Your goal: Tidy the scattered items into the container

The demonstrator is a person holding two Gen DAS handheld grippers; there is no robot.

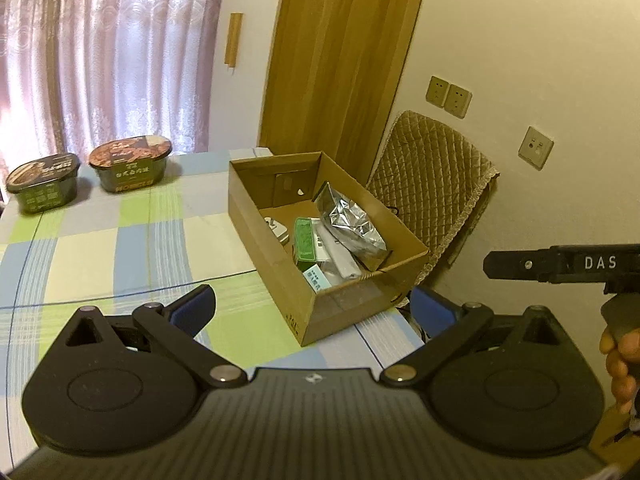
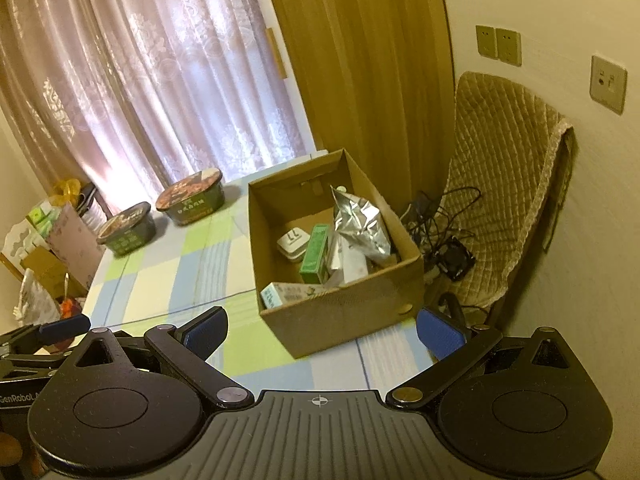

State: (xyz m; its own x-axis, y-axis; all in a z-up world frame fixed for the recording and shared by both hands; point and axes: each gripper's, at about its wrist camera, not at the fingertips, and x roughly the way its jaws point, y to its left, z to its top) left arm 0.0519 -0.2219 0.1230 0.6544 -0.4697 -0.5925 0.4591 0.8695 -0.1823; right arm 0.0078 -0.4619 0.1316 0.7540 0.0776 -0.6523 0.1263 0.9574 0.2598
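both hand-held grippers, left (image 1: 312,304) and right (image 2: 322,330), hang released and empty, since the box (image 1: 280,280) at twelve o'clock holds the items.

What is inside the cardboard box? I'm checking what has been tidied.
Inside the cardboard box: a silver foil pouch, green carton, white charger plug, and a white-teal packet. White items under the pouch are partly covered and unidentifiable.

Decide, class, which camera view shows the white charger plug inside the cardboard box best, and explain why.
The right wrist view: the white charger plug lies face up in the cardboard box, its two slots visible. In the left wrist view the plug is seen at a slant, partly cut off by the box's near wall.
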